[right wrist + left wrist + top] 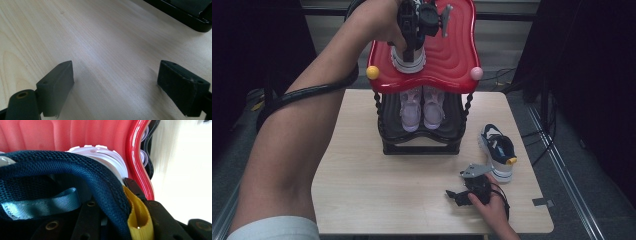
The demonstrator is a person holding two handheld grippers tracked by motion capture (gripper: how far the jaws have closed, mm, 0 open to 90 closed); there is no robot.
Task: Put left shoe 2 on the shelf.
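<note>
So my left gripper (412, 47) is up on the red top shelf (452, 55) of the shoe rack, jaws pinched tight on the heel collar of a navy sneaker (408, 59). In the left gripper view you can see why I grab it there: one jaw sits inside the navy mesh collar (95, 177), the other outside by the yellow pull tab (137, 220), so the shoe hangs level and the white sole (105, 157) lands flat on the ribbed shelf. It's sitting toward the left front of that shelf, sole close to the raised red lip (136, 160), so not much slack before the edge. Plenty of bare shelf to the right though, which looks like the spot for its partner.

The matching sneaker (498, 152) waits on the wooden table (377, 190), right of the rack. My right gripper (460, 196) rests low over the table near it, jaws spread wide with nothing between them. Lower black shelf (447, 129) already has a pair of lilac sneakers (422, 107), so that's full. Open tabletop all around the right gripper, easy reach.
</note>
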